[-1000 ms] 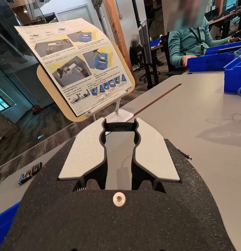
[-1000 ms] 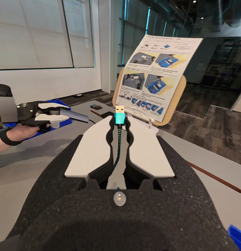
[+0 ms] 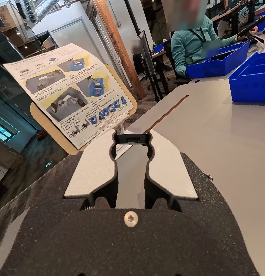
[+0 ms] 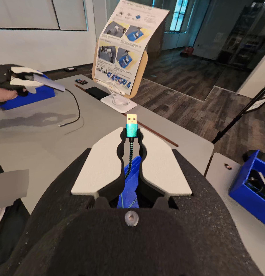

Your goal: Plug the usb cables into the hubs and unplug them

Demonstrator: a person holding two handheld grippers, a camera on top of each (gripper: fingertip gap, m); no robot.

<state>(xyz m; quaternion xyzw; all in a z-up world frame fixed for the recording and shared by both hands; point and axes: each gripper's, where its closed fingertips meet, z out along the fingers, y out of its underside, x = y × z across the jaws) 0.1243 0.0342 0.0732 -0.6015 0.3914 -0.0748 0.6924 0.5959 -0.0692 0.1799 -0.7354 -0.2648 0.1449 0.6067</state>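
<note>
Blue plastic bin (image 4: 248, 189) at right of the right wrist view holds dark cables and a pale flat item, contents hard to tell; another blue bin (image 4: 130, 183) sits directly under the right tool, with teal braided cable trailing into it. Third blue bin (image 4: 29, 97) lies on the grey counter (image 4: 43, 143) under the left tool, contents not visible. In the left wrist view two more blue bins (image 3: 251, 80) stand on the counter at right, insides hidden. Right tool (image 4: 131, 131) is closed narrow on the teal-sleeved USB-A plug with gold metal tip (image 4: 131, 127), tip pointing up and forward past the fingertips, held above the counter. Left tool (image 3: 131, 139) is partly closed, gripping the dark grey flat USB hub (image 3: 132, 139) by its sides at the fingertips, port end facing the camera; its black cable (image 4: 76, 107) hangs down to the counter, free plug end resting there. Printed instruction sheet on a wooden stand (image 4: 123, 49) is upright at the counter's far edge.
</note>
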